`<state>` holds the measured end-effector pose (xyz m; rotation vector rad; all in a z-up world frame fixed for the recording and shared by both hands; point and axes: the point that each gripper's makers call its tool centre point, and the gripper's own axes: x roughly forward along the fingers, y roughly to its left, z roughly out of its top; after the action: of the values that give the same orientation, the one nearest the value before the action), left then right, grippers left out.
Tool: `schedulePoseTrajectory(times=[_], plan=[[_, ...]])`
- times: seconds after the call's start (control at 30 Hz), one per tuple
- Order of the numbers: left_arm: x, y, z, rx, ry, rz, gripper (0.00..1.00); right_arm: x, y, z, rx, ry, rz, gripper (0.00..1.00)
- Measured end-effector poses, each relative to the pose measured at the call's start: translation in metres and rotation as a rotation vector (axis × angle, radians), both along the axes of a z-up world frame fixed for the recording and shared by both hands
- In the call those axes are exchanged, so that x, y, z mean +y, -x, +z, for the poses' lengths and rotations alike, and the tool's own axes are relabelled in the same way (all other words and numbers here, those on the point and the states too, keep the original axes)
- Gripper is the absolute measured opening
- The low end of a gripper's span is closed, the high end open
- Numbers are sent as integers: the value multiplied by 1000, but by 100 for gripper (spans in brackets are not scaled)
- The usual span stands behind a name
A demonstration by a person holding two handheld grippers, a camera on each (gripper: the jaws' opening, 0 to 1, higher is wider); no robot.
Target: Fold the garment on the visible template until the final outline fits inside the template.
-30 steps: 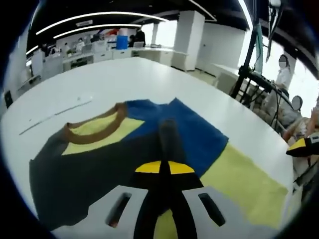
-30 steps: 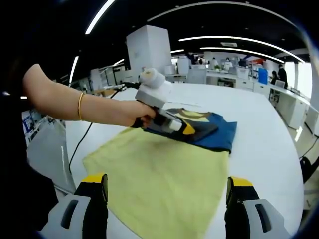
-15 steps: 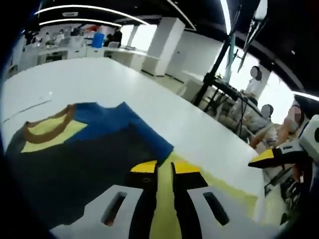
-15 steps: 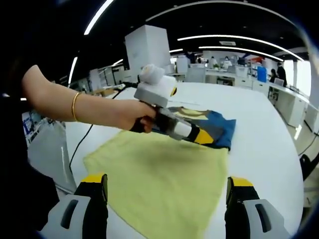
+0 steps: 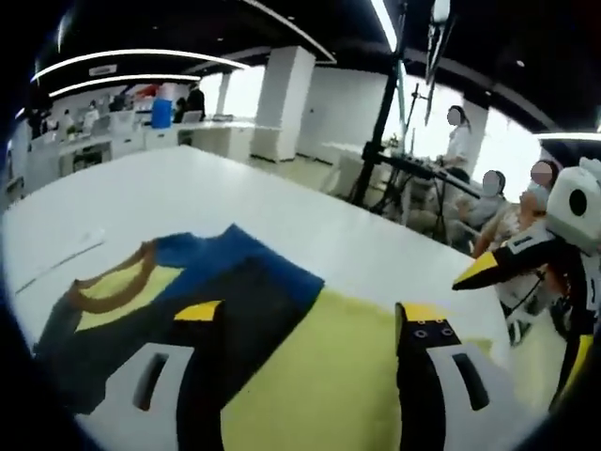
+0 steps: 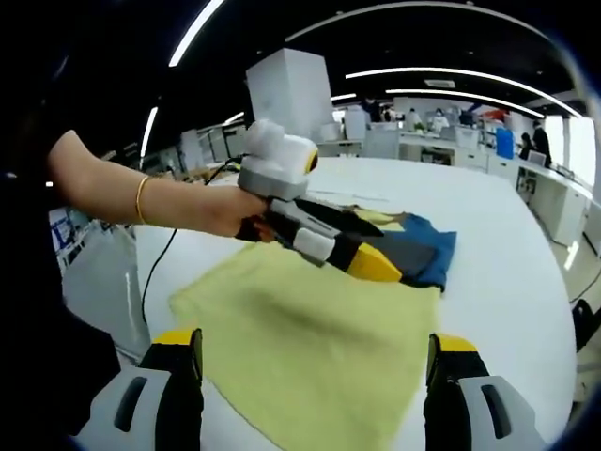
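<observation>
A garment lies on the white table (image 5: 188, 188): a yellow body (image 5: 319, 366), a dark grey panel (image 5: 235, 301), a blue part (image 5: 244, 254) and a brown collar (image 5: 108, 291). My left gripper (image 5: 308, 315) stands open just above it, the grey and yellow cloth showing between its jaws. The right gripper view shows a hand holding the left gripper (image 6: 376, 266) over the seam between yellow cloth (image 6: 310, 329) and the blue-grey part (image 6: 427, 254). My right gripper (image 6: 315, 343) hangs open over the near yellow edge, holding nothing. The right gripper's tip (image 5: 502, 268) enters the left gripper view.
A thin line (image 5: 56, 260) is marked on the table left of the collar. A cable (image 6: 155, 272) trails off the table's left edge. Beyond the table's far side are seated people (image 5: 488, 202) and a dark stand (image 5: 380, 132).
My left gripper was shut on a pinch of the dark cloth one second ago; it has opened wide and drawn back. The grey panel now lies flat. The right gripper stays open.
</observation>
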<state>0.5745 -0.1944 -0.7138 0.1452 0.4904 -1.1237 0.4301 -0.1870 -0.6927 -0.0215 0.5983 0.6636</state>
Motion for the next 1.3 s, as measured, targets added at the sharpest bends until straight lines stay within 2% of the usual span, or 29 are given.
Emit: schedulePoseTrajectory(times=[0.07, 0.23, 0.4, 0.7, 0.8, 1.0, 1.3], plan=[[7, 4, 3, -12, -4, -1, 82, 5, 4, -1, 30, -4, 30, 97], [29, 11, 17, -38, 31, 21, 93, 10, 7, -2, 38, 39, 102, 97], [56, 21, 16, -39, 14, 21, 98, 11, 7, 0, 35, 59, 146, 97], [86, 45, 18, -42, -13, -6, 99, 14, 16, -8, 71, 114, 243, 97], [94, 55, 18, -24, -16, -13, 99, 14, 17, -10, 77, 128, 257, 96], [109, 74, 21, -43, -36, -39, 99, 14, 21, -13, 86, 162, 296, 93], [140, 109, 12, -16, -69, -57, 96, 10, 34, -25, 108, 241, 345, 87]])
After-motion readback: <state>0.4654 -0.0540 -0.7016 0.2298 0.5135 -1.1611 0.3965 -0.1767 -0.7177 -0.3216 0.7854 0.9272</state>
